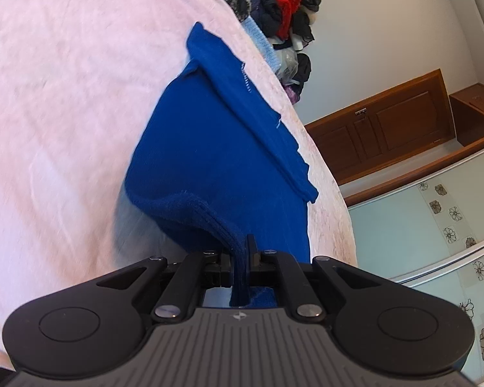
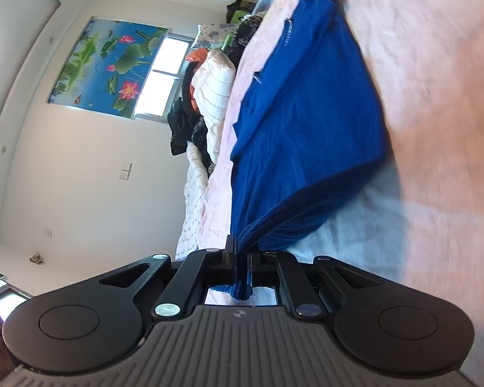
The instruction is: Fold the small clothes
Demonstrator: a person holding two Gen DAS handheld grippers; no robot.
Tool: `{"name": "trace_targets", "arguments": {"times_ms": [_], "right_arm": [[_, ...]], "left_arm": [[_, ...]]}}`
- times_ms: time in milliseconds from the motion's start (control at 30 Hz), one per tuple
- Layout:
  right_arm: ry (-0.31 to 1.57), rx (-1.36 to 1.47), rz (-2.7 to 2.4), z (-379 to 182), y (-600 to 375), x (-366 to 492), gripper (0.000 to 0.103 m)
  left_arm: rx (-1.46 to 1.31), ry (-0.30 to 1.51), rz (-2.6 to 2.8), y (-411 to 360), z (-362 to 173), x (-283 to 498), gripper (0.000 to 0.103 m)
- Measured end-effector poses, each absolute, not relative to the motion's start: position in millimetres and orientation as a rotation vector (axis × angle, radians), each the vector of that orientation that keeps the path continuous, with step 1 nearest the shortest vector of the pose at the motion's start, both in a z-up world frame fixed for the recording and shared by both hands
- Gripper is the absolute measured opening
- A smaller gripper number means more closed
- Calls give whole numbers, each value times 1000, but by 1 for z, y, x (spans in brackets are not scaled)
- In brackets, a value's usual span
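Note:
A royal-blue knitted garment (image 1: 216, 148) lies on a pink bedspread (image 1: 64, 103), with one part folded over along its far side. My left gripper (image 1: 240, 251) is shut on the garment's ribbed near edge and lifts it off the bed. In the right wrist view the same blue garment (image 2: 306, 113) stretches away from my right gripper (image 2: 240, 251), which is shut on another part of its near edge. The lifted fabric casts a shadow on the bedspread (image 2: 435, 80).
A pile of dark, red and light-blue clothes (image 1: 274, 9) sits at the bed's far end. A wooden cabinet (image 1: 387, 122) and a tiled wall stand beyond the bed edge. White quilts and clothes (image 2: 209, 96) are heaped by the window and a lotus picture (image 2: 109, 64).

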State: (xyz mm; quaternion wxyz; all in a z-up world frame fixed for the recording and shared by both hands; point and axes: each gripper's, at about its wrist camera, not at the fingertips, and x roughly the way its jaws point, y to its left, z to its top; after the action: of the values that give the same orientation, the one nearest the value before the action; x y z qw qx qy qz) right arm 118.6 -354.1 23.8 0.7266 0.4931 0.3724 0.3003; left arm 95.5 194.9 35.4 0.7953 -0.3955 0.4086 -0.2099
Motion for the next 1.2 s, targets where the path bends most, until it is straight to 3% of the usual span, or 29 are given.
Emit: {"name": "trace_targets", "arguments": {"times_ms": [600, 1200], "right_arm": [[689, 1028, 682, 63, -371, 224, 10], [657, 991, 645, 70, -382, 371, 10]], "left_arm": [[-766, 761, -511, 161, 86, 216, 6], [-747, 739, -446, 147, 98, 345, 6]]}}
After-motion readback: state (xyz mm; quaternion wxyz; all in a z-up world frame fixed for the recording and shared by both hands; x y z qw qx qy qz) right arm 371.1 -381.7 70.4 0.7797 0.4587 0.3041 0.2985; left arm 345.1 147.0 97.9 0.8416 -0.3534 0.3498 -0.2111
